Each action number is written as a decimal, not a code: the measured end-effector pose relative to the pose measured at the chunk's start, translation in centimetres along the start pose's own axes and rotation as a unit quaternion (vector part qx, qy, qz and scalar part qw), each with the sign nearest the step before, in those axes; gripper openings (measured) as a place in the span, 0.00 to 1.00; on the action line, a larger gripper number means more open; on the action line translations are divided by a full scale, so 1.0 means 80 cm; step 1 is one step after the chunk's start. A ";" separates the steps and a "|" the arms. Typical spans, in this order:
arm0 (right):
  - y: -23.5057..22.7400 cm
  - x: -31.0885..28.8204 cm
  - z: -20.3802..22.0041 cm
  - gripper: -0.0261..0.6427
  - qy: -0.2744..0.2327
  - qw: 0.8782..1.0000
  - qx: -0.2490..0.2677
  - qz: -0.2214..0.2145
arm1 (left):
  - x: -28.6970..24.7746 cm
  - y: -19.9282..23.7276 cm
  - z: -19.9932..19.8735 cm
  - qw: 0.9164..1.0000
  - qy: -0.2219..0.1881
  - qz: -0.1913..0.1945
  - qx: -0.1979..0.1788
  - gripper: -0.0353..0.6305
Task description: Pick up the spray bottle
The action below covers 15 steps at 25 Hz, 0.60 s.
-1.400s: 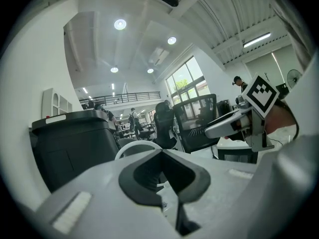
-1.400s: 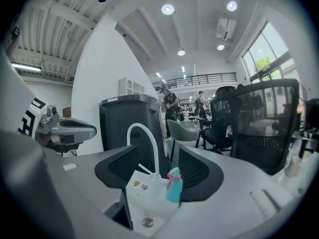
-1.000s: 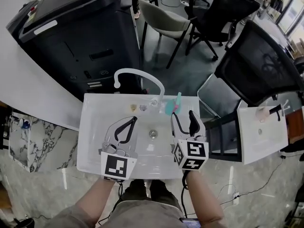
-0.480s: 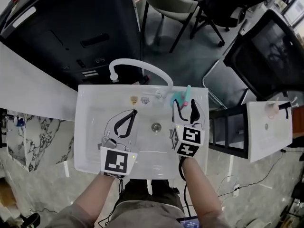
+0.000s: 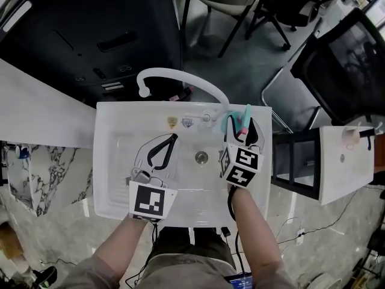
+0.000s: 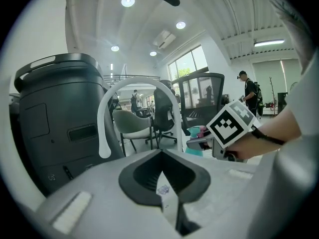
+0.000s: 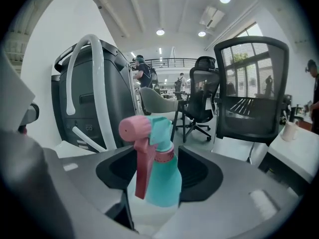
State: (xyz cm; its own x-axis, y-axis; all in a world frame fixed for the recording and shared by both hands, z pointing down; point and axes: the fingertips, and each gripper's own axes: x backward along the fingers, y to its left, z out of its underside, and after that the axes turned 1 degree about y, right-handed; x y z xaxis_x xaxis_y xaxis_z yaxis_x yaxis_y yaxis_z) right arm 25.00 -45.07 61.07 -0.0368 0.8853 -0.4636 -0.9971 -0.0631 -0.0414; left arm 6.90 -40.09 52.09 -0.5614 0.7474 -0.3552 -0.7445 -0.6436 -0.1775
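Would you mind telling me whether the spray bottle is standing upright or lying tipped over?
Upright. In the right gripper view the spray bottle stands with its pink trigger head on top and its teal body below.

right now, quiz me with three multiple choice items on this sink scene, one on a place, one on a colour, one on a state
1. Where does the spray bottle stand?
A. on the sink, at its back right corner near the foot of the faucet
B. over the drain
C. on the floor

2. What colours is it?
A. yellow body, black head
B. teal body, pink trigger head
C. all white

3. How is the right tool?
A. shut on the bottle and lifting it
B. shut and empty
C. open, with the bottle between its jaws

Answers:
1 A: the head view shows it on the rim by the faucet's foot.
2 B: the right gripper view shows a teal body under a pink head.
3 C: the jaws have just been closing, yet gaps remain on both sides of the bottle.
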 end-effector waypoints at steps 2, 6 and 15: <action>-0.002 -0.004 0.000 0.40 -0.004 1.000 -0.001 0.001 | -0.001 0.002 0.000 1.000 0.000 0.001 -0.003 0.05; -0.008 -0.007 -0.004 0.35 -0.008 1.000 0.008 0.003 | 0.000 0.001 0.007 1.000 0.005 0.000 0.003 0.05; 0.000 0.024 -0.022 0.31 -0.024 0.998 0.038 -0.035 | 0.016 0.001 0.005 1.000 0.003 -0.009 0.005 0.05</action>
State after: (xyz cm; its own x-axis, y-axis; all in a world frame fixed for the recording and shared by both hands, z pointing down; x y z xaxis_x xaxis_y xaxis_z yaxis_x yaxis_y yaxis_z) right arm 25.08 -44.21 58.64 0.0322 0.9075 -0.4188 -0.9994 0.0333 -0.0047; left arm 6.01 -39.15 51.99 -0.5461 0.7571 -0.3586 -0.7579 -0.6289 -0.1736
